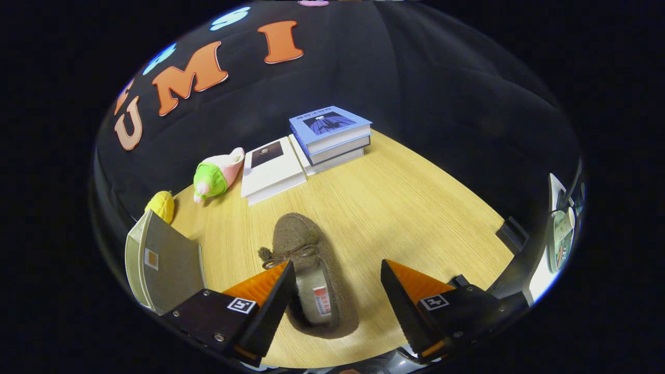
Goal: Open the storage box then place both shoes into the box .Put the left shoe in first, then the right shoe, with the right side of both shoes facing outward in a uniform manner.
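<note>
A pale wooden table (405,208) is being viewed from above, with the booth's black cloth wall standing behind it. The gripper (337,272) is being held low over the table with its jaws spread wide and nothing clasped between them. A brown fuzzy shoe (304,244) is lying flat on the wood between the two fingers, closer to the left finger, which is overlapping the shoe's near side; whether that finger is actually touching it cannot be told. The right finger is being kept well apart from the shoe. The shoe's toe is pointed away from the fingers, a small bow (291,254) is seen across its upper, and a label (322,301) is shown inside its lining. Just to the left of the left finger, the storage box (161,265) is standing at the table's edge, with a small sticker on its grey panel. Beyond the box, a yellow toy (162,205) is sitting near the table's edge, and a green and pink plush toy (215,174) is lying beside it. Further along, a white book (273,169) is lying flat, and a stack of books (330,137) topped by a blue cover is resting just beside it.
</note>
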